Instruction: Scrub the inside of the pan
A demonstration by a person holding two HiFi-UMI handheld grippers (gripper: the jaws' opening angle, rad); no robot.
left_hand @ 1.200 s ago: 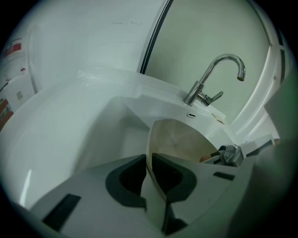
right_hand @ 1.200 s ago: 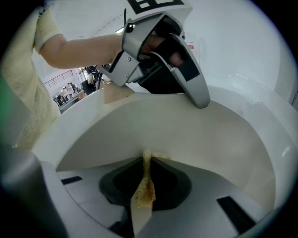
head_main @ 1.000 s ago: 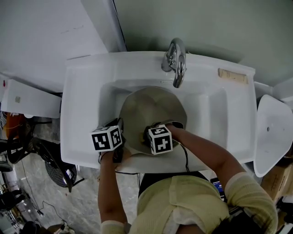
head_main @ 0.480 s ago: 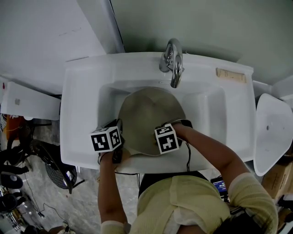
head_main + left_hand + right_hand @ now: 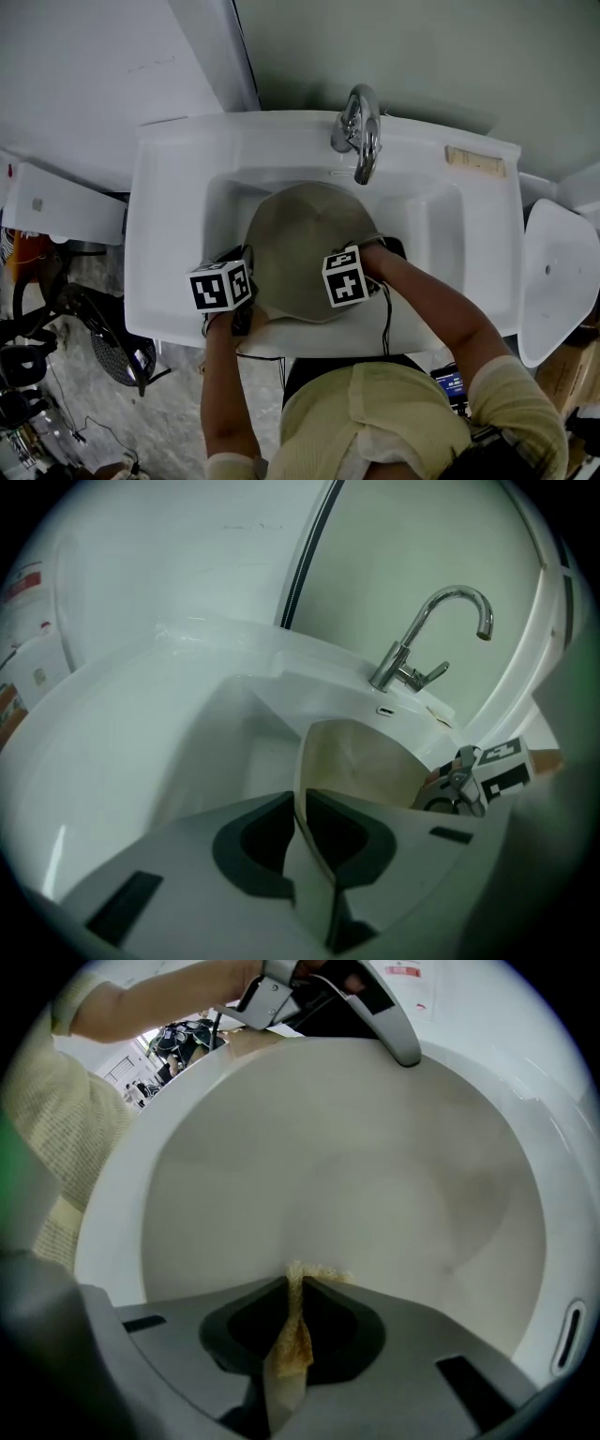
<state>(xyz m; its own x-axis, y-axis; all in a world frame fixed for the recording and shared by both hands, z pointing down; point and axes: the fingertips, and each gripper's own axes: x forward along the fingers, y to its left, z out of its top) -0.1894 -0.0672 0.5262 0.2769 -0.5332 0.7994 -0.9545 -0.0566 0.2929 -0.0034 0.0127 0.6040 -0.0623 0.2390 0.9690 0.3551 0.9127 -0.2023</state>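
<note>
A round pan (image 5: pixel 300 239) with a beige inside lies tilted in the white sink (image 5: pixel 178 234), under the faucet (image 5: pixel 361 131). My left gripper (image 5: pixel 302 808) is shut on the pan's thin rim (image 5: pixel 305 761) at its near left edge; its marker cube (image 5: pixel 220 286) shows in the head view. My right gripper (image 5: pixel 298 1283) is inside the pan (image 5: pixel 356 1176), shut on a yellow-brown scrub pad (image 5: pixel 292 1335) whose frayed tip touches the pan's surface. Its cube (image 5: pixel 344 275) covers the jaws in the head view.
A small tan bar (image 5: pixel 476 159) lies on the sink's back right ledge. A white basin-like object (image 5: pixel 558 272) stands right of the sink. A white box (image 5: pixel 56 202) and dark floor clutter (image 5: pixel 56 309) are to the left.
My right gripper has slid to the right and slightly away along the pan's near side, with the scrub pad in it. The left gripper has kept its hold on the rim.
</note>
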